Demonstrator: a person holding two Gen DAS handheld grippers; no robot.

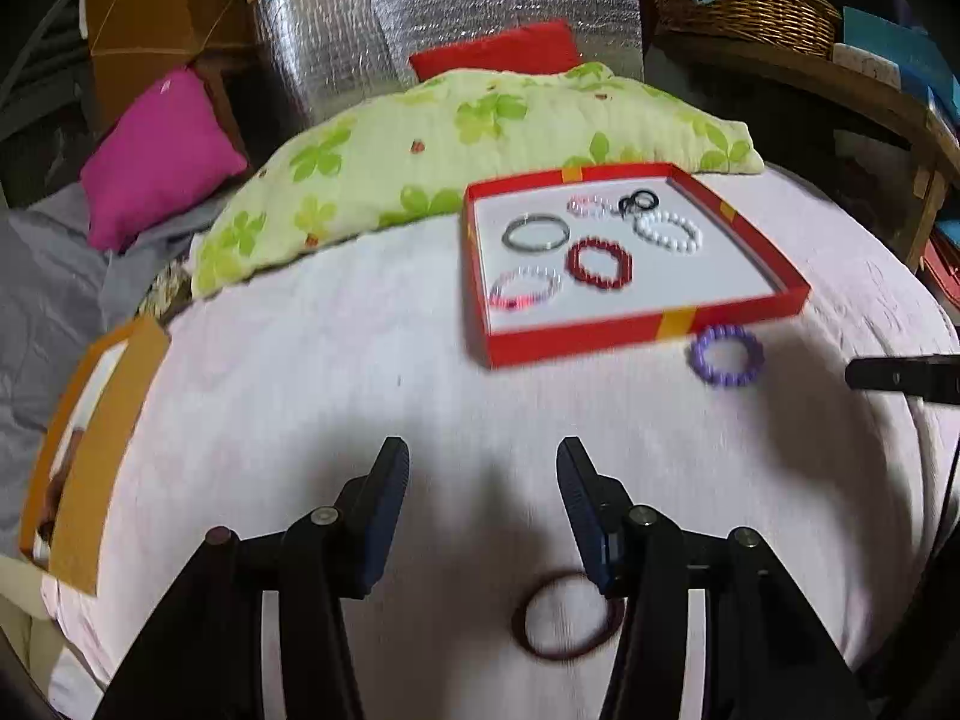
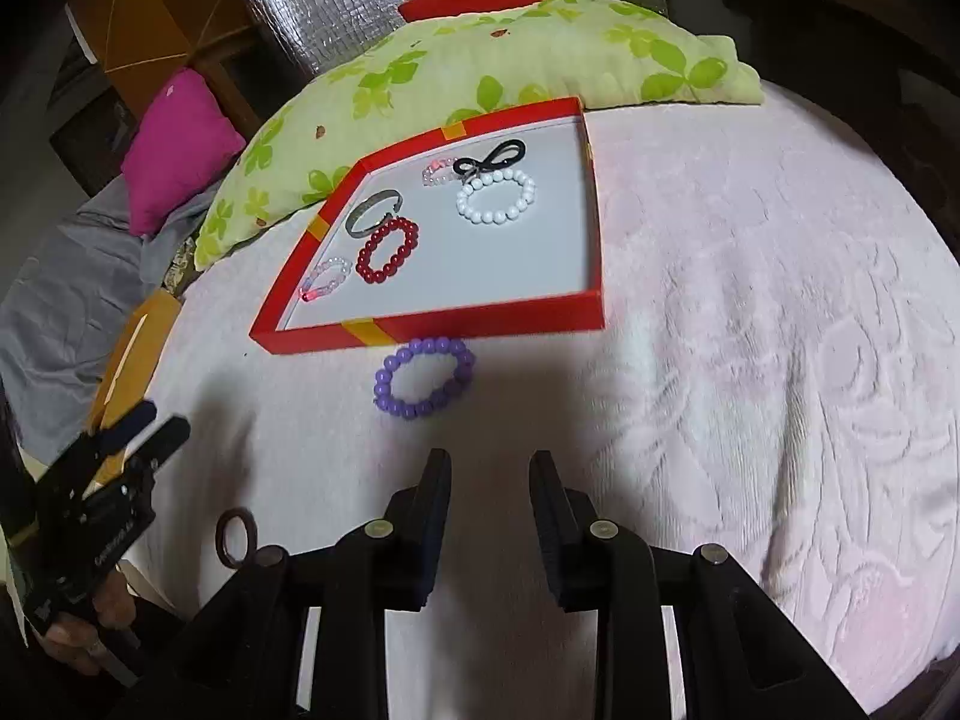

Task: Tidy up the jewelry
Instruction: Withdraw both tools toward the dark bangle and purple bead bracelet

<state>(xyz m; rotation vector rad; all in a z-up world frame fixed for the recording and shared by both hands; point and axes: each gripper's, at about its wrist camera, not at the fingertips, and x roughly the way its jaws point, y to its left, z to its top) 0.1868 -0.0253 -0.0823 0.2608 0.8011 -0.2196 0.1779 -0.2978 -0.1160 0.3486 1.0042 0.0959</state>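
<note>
Purple bracelet point(image 2: 425, 378) lies just outside red tray's point(image 2: 480, 321) near edge; both hand-held grippers point(image 1: 483, 468) point(image 2: 490, 468) gape empty.

Both wrist cams look steeply down along their fingers at the bed cover point(image 1: 300, 396). Left cam sits nearer the front edge, right cam closer in, further right. Shared: red tray point(image 1: 636, 333), purple bracelet point(image 2: 425, 377), green pillow point(image 2: 540, 54).
</note>
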